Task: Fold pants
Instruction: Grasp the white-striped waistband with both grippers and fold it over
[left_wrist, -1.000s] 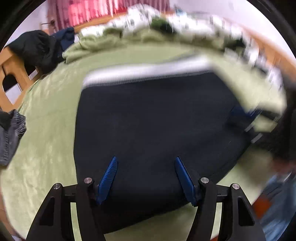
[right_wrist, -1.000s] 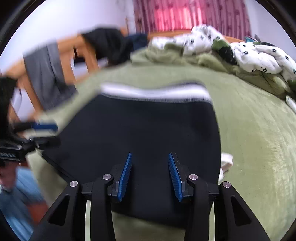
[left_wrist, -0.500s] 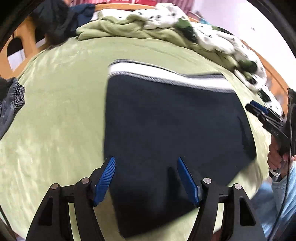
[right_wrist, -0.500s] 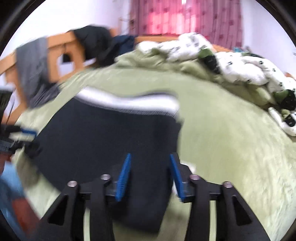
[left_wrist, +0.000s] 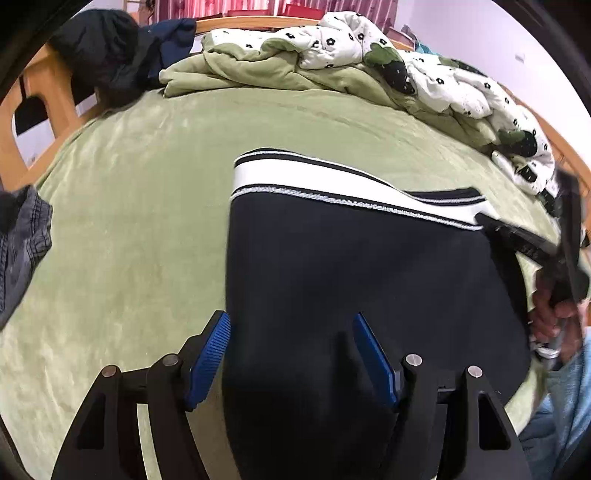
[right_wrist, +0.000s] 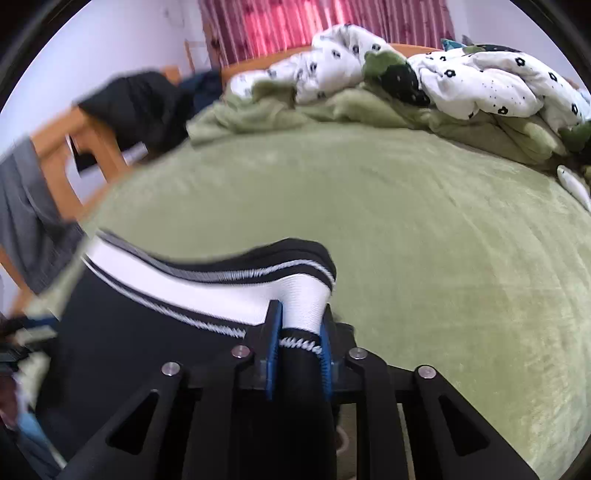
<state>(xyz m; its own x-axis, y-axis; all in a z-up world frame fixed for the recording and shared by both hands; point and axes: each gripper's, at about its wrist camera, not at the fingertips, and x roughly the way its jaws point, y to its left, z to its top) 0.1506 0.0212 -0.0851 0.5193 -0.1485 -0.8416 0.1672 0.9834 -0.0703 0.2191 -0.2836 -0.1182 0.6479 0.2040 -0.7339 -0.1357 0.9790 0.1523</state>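
Dark navy pants (left_wrist: 351, 266) with a white, black-striped waistband (left_wrist: 314, 181) lie folded on the green bed cover (left_wrist: 129, 221). My left gripper (left_wrist: 291, 332) is open above their near end; the pants' left edge runs just inside its left finger (left_wrist: 210, 350). In the right wrist view my right gripper (right_wrist: 298, 321) is closing its jaws on the right corner of the waistband (right_wrist: 303, 299). The blue pads press the bunched white band, and the corner is lifted off the cover. The same gripper (left_wrist: 487, 223) shows blurred at the right edge of the left wrist view.
A rumpled white flowered quilt (left_wrist: 424, 74) and a green blanket (left_wrist: 240, 70) are piled along the far side. Dark clothes (left_wrist: 107, 48) hang on the wooden frame (left_wrist: 48, 99) at far left. Grey jeans (left_wrist: 22, 240) lie at the left edge. A person's hand (left_wrist: 550, 314) holds the right gripper.
My right gripper has moved to the waistband's right corner and closed on it, lifting it. The left gripper has shifted left along the near end, still open.
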